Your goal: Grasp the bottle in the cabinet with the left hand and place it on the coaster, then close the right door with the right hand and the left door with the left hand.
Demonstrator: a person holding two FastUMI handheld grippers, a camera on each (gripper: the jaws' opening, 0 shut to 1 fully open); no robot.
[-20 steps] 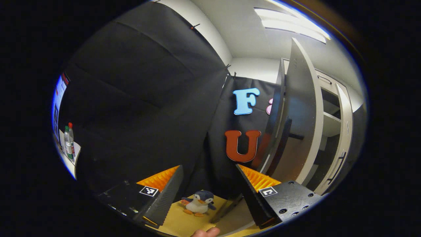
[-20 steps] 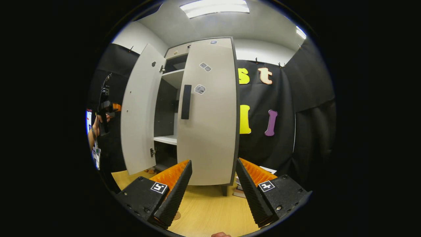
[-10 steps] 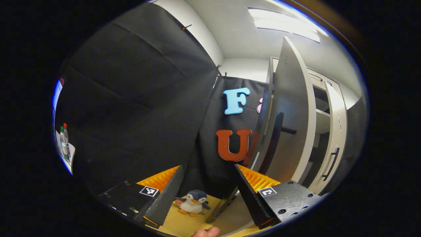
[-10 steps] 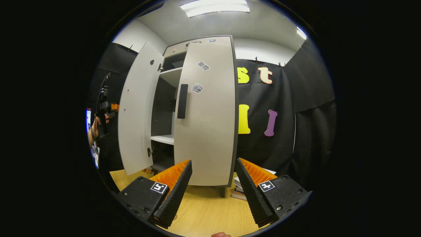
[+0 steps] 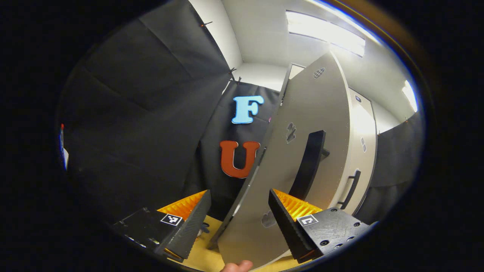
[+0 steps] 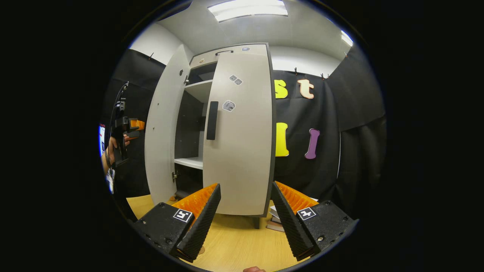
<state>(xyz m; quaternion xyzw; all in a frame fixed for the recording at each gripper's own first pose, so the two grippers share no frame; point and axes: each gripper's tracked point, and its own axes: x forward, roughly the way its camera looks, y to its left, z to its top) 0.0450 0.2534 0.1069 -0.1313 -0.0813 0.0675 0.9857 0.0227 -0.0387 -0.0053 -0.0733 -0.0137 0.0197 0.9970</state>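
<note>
Facing the half-open left door (image 5: pixel 302 158), the left tool (image 5: pixel 239 219) spread, raised level beside it, empty.

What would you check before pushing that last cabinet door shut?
1. Right door closed: ok, it sits flat against the cabinet.
2. Left door closed: not ok, partly open.
3. Left gripper free: ok, open and holding nothing.
4. Left gripper placed to push: ok, the door panel is right in front of it.
5. Doorway clear: ok, nothing sticks out past the shelf.
6. Bottle on coaster: cannot tell.
</note>
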